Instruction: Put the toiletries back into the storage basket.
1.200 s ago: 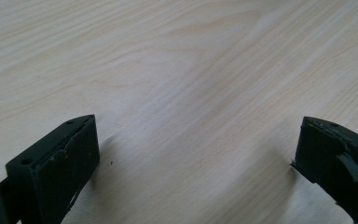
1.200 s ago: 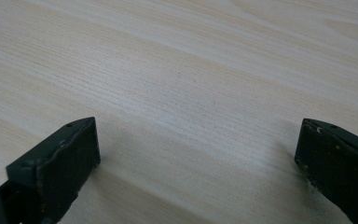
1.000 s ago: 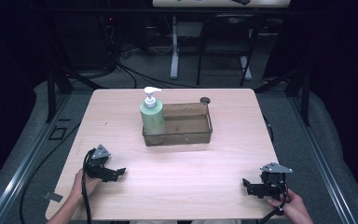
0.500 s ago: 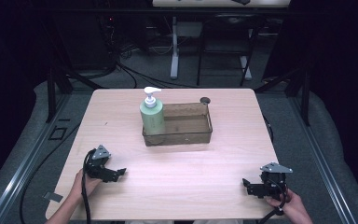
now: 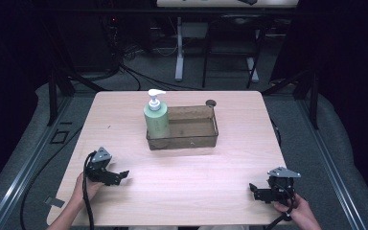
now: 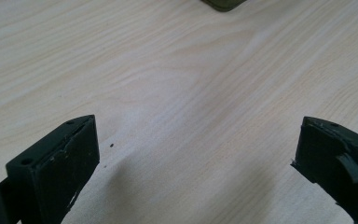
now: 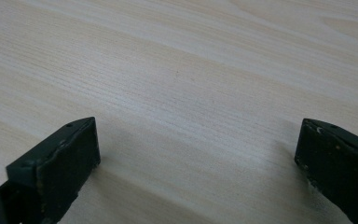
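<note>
Tongs [image 5: 122, 175] [image 5: 253, 190] wide apart, empty, near table [image 5: 196, 167] corners; soap bottle [image 5: 156, 119] beyond.

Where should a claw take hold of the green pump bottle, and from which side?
Probably the bottle's round body below the pump, from the table's left side: it stands upright in the tray's left end, and the tray wall covers its base.

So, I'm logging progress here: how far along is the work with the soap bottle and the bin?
Nothing looks done: the soap bottle stands upright in the bin, at its left end. Nothing is in hand: the left gripper and right gripper rest open near the table's front edge. Reaching and handling remain.
</note>
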A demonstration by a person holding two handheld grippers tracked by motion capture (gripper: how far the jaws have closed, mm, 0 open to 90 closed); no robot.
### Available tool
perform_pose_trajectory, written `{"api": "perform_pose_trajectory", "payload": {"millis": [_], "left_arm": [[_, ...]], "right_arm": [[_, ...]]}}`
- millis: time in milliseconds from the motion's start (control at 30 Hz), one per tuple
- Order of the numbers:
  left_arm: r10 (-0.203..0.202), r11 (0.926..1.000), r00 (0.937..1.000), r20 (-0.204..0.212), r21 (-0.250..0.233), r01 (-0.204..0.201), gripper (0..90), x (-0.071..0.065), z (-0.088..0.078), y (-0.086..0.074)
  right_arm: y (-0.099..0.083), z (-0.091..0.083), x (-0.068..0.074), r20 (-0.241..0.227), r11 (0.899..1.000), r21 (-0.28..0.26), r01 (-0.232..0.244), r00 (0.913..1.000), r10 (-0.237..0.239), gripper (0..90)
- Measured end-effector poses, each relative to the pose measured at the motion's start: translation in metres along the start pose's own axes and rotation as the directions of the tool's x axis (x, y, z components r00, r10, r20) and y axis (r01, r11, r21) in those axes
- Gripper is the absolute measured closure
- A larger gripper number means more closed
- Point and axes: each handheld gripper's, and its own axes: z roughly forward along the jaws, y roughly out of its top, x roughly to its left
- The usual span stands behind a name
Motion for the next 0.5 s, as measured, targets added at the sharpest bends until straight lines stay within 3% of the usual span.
{"api": "perform_pose_trajectory", "payload": {"millis": [300, 500], "left_arm": [[0.015, 0.9997, 0.9999, 0.0, 0.021, -0.015, 0.0, -0.0005, -0.0036, -0.0026], [0.02, 0.9989, 0.9996, 0.018, 0.041, -0.021, 0.0, 0.0023, -0.0009, -0.0022]], "right_arm": [[0.0034, 0.003, 0.0032, 0.044, 0.999, 0.002, -0.039, 0.9983, 0.039, 0.0], [0.0036, 0.0031, 0.0035, 0.046, 0.999, 0.002, -0.042, 0.9981, 0.042, 0.0]]}}
